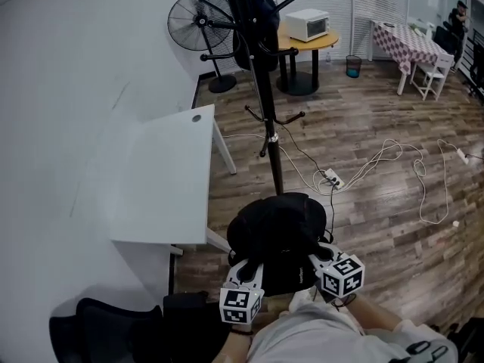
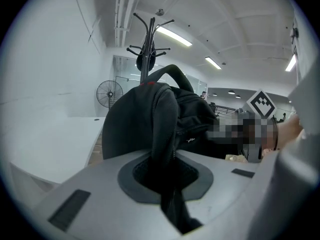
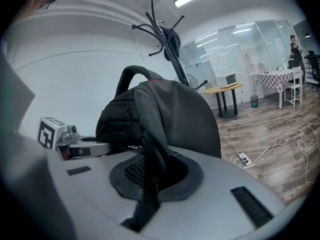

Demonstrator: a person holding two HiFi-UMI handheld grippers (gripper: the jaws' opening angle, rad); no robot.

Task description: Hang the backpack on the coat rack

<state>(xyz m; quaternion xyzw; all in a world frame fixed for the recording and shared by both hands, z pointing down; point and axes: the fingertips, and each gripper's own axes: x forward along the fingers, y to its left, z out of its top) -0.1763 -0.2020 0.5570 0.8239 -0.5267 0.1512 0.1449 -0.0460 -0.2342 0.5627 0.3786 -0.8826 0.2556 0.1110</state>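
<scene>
You have a white desk (image 1: 170, 172) at left, a pedestal fan (image 1: 198, 20) beyond, a power strip (image 1: 331, 178) on the floor (image 1: 378, 225).

Wooden floor (image 1: 378, 233) carries white cables (image 1: 389, 148), a power strip (image 1: 331, 178) and the coat rack (image 1: 268, 138).

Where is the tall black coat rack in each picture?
Head view: the coat rack is at the top middle, right of the white table, beyond the backpack.
Left gripper view: the coat rack is at the upper middle, rising behind the backpack.
Right gripper view: the coat rack is at the upper middle, leaning, above the backpack.
Shared landmark: the black backpack, in front of the rack everywhere.
</scene>
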